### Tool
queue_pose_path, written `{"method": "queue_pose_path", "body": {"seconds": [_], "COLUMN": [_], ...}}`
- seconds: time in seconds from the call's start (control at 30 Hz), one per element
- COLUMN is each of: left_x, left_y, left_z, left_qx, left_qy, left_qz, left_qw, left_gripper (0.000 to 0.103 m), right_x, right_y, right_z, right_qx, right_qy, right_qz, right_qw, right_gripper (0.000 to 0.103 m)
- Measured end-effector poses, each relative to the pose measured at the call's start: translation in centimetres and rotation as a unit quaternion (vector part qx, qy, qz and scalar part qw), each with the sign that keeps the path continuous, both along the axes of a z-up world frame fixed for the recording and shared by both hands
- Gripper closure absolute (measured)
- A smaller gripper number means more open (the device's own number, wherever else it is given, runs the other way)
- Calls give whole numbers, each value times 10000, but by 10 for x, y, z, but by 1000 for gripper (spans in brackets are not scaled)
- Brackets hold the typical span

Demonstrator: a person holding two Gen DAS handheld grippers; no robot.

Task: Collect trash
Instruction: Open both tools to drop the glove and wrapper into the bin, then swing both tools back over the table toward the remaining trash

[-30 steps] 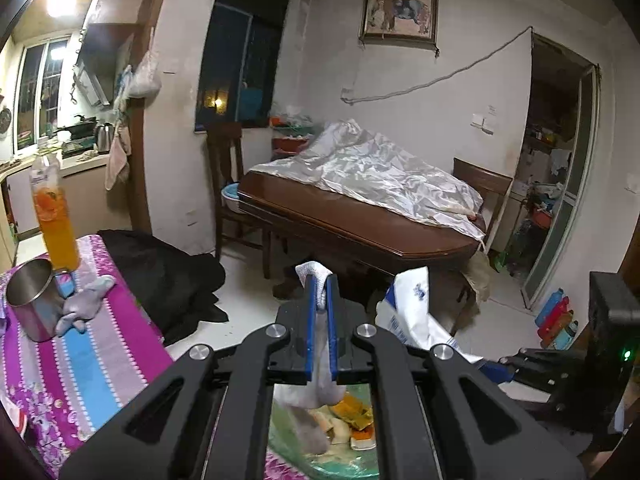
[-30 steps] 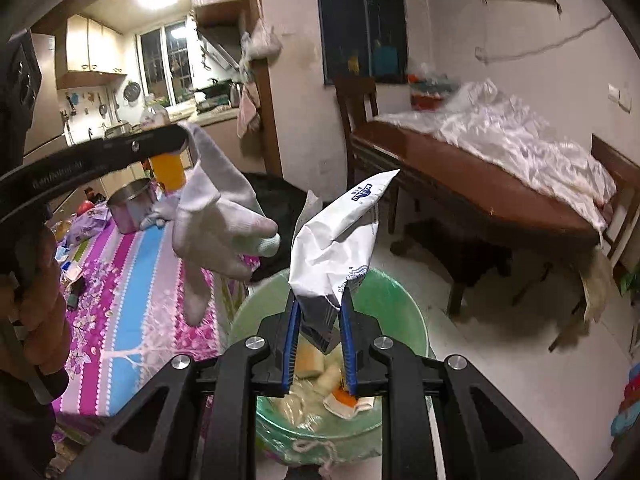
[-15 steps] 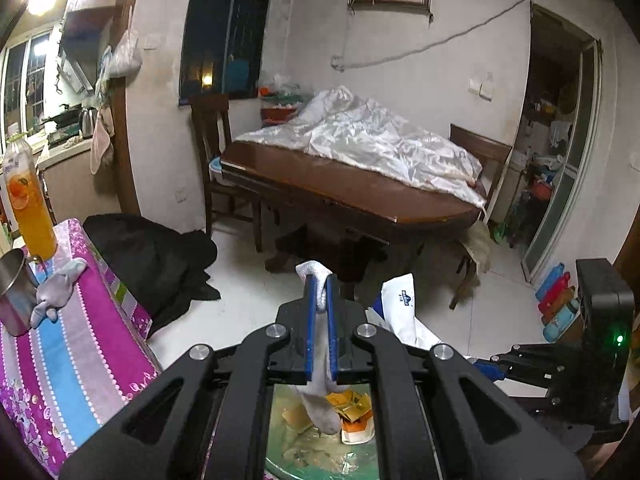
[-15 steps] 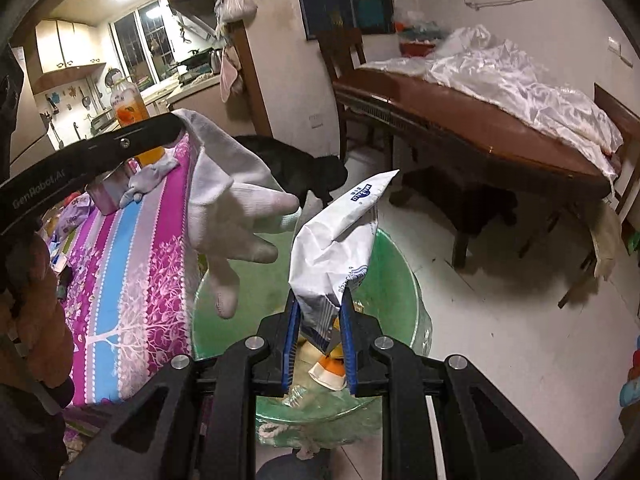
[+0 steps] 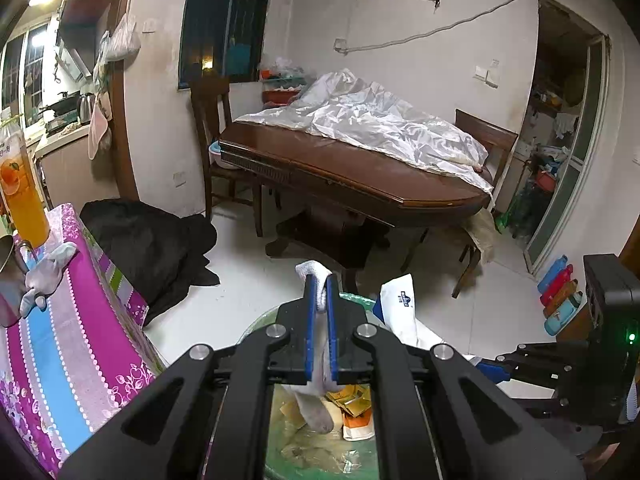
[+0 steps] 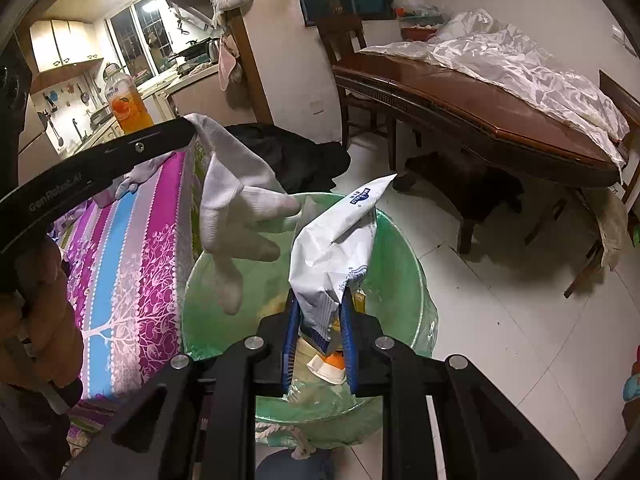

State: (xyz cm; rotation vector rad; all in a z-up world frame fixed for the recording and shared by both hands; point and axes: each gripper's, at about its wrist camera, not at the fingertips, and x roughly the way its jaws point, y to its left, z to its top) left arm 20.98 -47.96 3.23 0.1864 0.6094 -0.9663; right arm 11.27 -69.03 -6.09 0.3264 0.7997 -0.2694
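Dangling glove [image 6: 236,216] and wrapper [image 6: 336,256] over bin [image 6: 404,280].

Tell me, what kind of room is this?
Most likely a lived-in home's dining area opening onto a kitchen: a wooden dining table with chairs, kitchen cabinets beyond, and a green-lined trash bin on the tiled floor.

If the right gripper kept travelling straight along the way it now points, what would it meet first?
Most likely the trash bin: the right gripper, shut on the white wrapper, points down into its open green-lined mouth, probably reaching the rubbish inside; depth is unclear.
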Motion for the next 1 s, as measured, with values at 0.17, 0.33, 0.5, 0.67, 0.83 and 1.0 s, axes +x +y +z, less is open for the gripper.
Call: {"method": "queue_pose_path", "body": {"seconds": [0.17, 0.33, 0.5, 0.67, 0.83, 1.0], "left_x": [3, 9, 15, 20, 19, 18], "left_y": [-5, -8, -6, -5, -1, 11], "left_z": [-5, -13, -19, -25, -27, -26], "left_qx": [60, 206, 331, 400, 425, 451], "left_qy": [69, 182, 228, 367, 387, 372], "left_qz": [43, 101, 257, 321, 353, 411], "left_qw": [9999, 9996, 9989, 9980, 9977, 9974], "left_gripper": [99, 92, 31, 31, 31, 31], "right_x": [1, 1, -9, -11, -14, -22], "right_y": [-1, -4, -12, -12, -9, -1], "right_z": [-1, -1, 6, 5, 2, 10], "right_qx": [10, 56, 124, 114, 88, -76], "right_qy": [4, -102, -352, -341, -332, -547], "right_qz": [11, -26, -182, -189, -203, -226], "right_qw": [10000, 9999, 9991, 9992, 9992, 9982], "right_gripper": [82, 80, 53, 53, 53, 49]}}
